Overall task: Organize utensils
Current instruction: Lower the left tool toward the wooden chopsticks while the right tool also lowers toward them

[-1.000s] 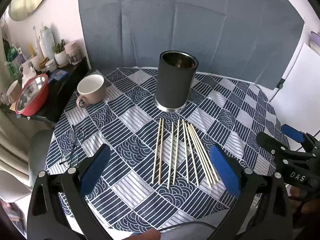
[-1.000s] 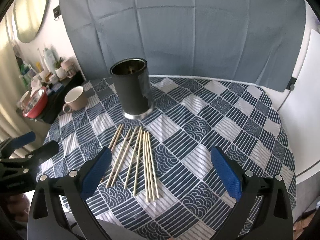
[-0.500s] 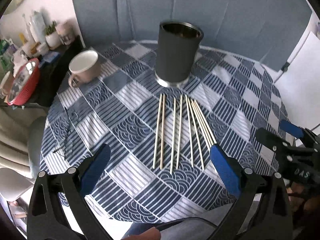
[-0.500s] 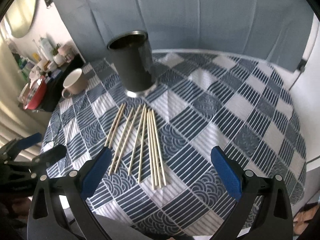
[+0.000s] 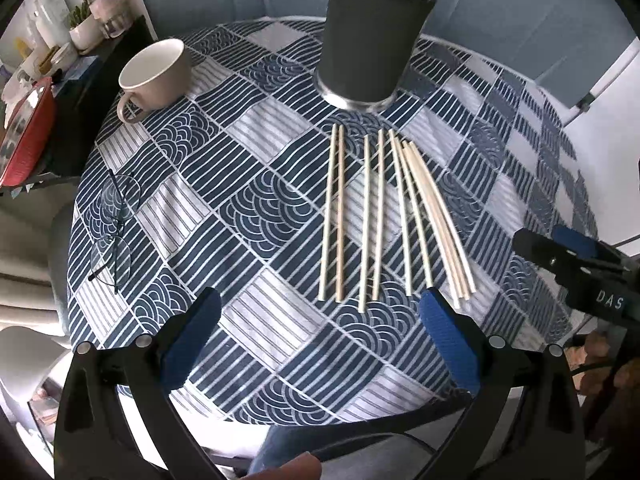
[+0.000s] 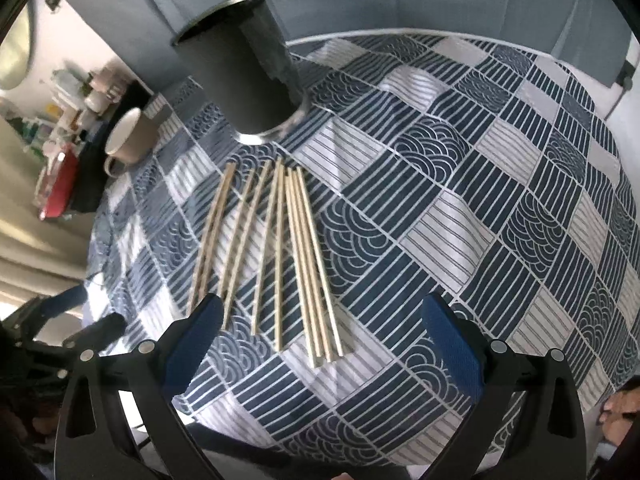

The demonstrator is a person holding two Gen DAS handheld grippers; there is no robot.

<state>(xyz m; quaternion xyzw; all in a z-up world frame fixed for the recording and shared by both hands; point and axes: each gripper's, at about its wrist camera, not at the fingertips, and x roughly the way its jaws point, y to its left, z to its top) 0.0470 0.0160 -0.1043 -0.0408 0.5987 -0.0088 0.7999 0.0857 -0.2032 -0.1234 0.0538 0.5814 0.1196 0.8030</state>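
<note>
Right wrist: chopsticks (image 6: 276,256) between claw (image 6: 320,344) fingers.

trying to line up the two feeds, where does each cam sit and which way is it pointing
Left wrist: on the left gripper, above the table's near edge, looking down at chopsticks, dark holder, mug, glasses; own open fingers and right gripper show.
Right wrist: on the right gripper, tilted, facing the same way; own open fingers, left gripper at left.
Shared: chopsticks, holder, mug, checked tablecloth.
</note>
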